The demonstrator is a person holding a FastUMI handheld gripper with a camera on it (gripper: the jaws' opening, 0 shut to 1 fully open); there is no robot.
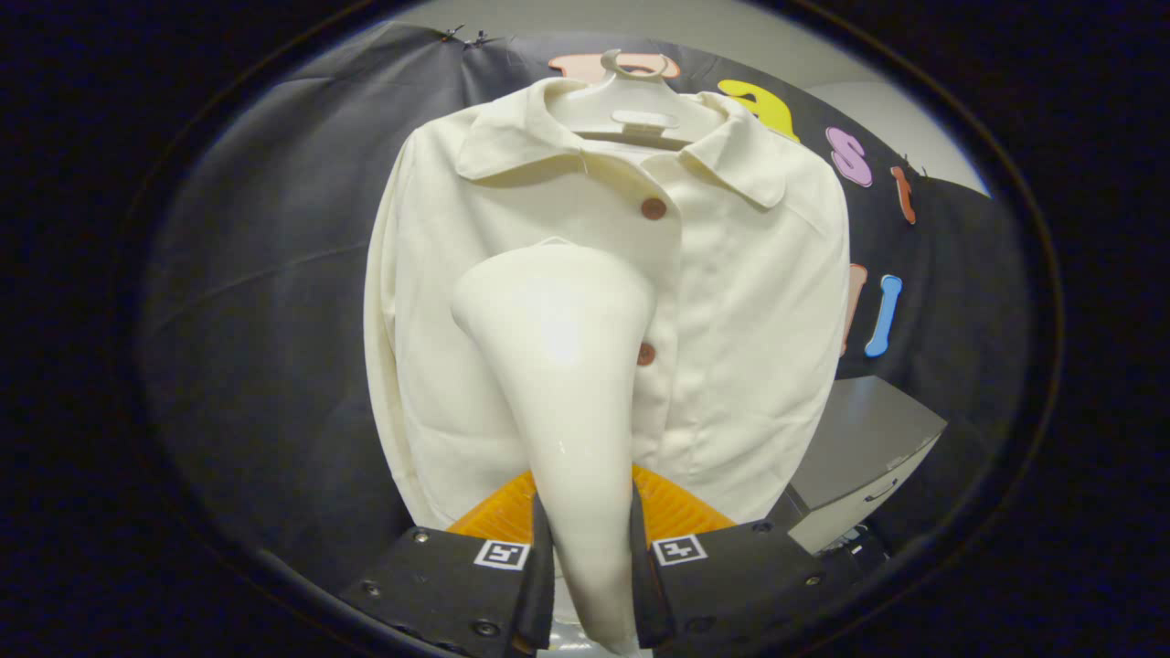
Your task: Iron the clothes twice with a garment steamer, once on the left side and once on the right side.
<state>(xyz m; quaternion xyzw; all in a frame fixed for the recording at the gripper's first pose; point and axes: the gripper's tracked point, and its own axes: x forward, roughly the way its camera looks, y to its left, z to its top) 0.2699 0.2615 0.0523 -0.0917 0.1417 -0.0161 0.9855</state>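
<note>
A cream button-up shirt (731, 302) hangs on a white hanger (631, 114) against the black cloth wall, with two brown buttons down its front. My gripper (590, 567) is shut on the handle of a glossy white garment steamer (562, 366). The steamer rises from between my fingers and widens to a broad head, which faces the shirt's left front panel just left of the button line. I cannot tell whether the head touches the fabric. The steamer hides the lower left part of the shirt front.
A grey cabinet (859, 448) stands low to the right of the shirt, beside the cloth wall. An orange ribbed surface (681, 516) lies just behind my fingers, under the shirt's hem. Dark cloth spreads wide to the left of the shirt.
</note>
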